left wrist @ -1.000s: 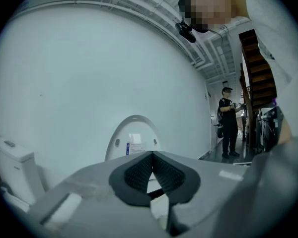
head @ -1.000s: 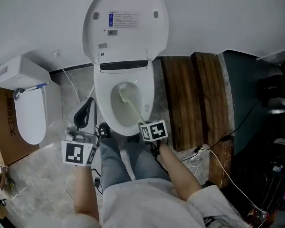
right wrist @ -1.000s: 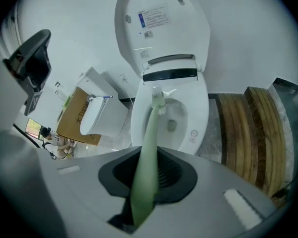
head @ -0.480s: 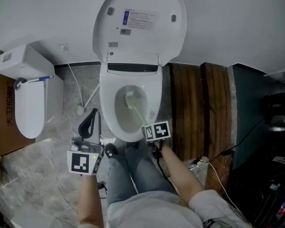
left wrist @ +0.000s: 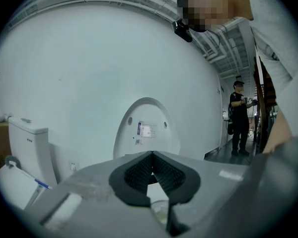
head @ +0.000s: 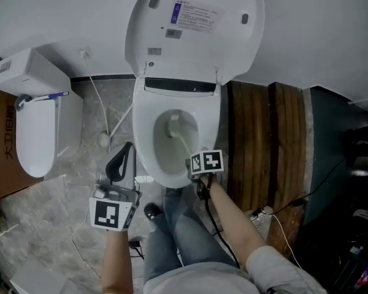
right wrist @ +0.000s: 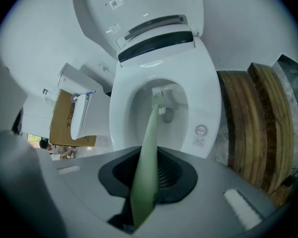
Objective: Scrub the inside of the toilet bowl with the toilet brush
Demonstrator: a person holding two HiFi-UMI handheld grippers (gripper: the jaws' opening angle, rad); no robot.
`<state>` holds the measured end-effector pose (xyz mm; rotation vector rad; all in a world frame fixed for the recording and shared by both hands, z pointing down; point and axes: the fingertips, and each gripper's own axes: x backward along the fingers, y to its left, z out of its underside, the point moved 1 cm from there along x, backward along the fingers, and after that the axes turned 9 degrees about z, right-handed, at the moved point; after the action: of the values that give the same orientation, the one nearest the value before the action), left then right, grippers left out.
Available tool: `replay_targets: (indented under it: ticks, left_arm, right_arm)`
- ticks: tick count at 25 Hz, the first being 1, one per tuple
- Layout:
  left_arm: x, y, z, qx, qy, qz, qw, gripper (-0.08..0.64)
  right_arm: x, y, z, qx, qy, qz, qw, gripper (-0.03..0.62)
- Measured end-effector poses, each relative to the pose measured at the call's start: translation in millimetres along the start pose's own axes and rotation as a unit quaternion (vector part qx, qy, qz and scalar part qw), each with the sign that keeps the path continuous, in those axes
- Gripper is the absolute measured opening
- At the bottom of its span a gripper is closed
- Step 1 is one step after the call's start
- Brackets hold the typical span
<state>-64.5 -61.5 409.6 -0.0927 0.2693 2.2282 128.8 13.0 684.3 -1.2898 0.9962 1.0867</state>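
**Inside, a green brush meets the bowl**

The person's right forearm extends forward from the lower right, with the right hand-held gripper at the front rim of the toilet bowl. Its jaws are clamped on the pale green handle of the toilet brush. The brush slants down into the bowl, its white-bristled head low inside, just beside the drain opening. The left hand-held gripper, jaws closed together on nothing, hangs over the grey floor just left of the bowl, pointing toward the white wall. The lid stands raised. A 2nd toilet sits well apart at left, and wooden planks lie at right.
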Motion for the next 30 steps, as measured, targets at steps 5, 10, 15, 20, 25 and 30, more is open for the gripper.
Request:
replay_targets:
  ticks: [5,10,15,20,25,30]
  left_arm:
    - [-3.5,-1.0,17.0,-0.008,-0.001,0.02,0.9998,-0.01]
    - [-5.7,2.2,33.5,-0.007,0.003,0.015,0.9999,-0.01]
    - [-9.7,2.4,44.3,-0.016,0.011,0.02,0.9996,-0.01]
    - [-10.8,5.7,51.6,-0.018,0.018,0.021,0.9995,-0.011]
    - [-9.8,13.5,56.8,-0.014,0.02,0.009,0.9997,-0.01]
    - [-8.8,20.3,62.3,-0.009,0.026,-0.001,0.9996,-0.01]
  right_arm:
    - [-20.7,-1.1,-13.4,-0.002,-0.014,0.01,1.0,0.06]
    - [-37.0,-1.9,-26.2,0.01,-0.022,0.017,1.0,0.06]
    - [-48.5,-7.1,-37.9,0.022,-0.037,0.045,0.998,0.06]
    - [-57.7,-8.2,-49.5,0.025,-0.046,0.057,0.997,0.06]
    - [-65.2,-6.9,-60.7,0.031,-0.055,0.065,0.996,0.058]
    - [-72.3,-1.2,-62.3,0.044,-0.052,0.064,0.996,0.054]
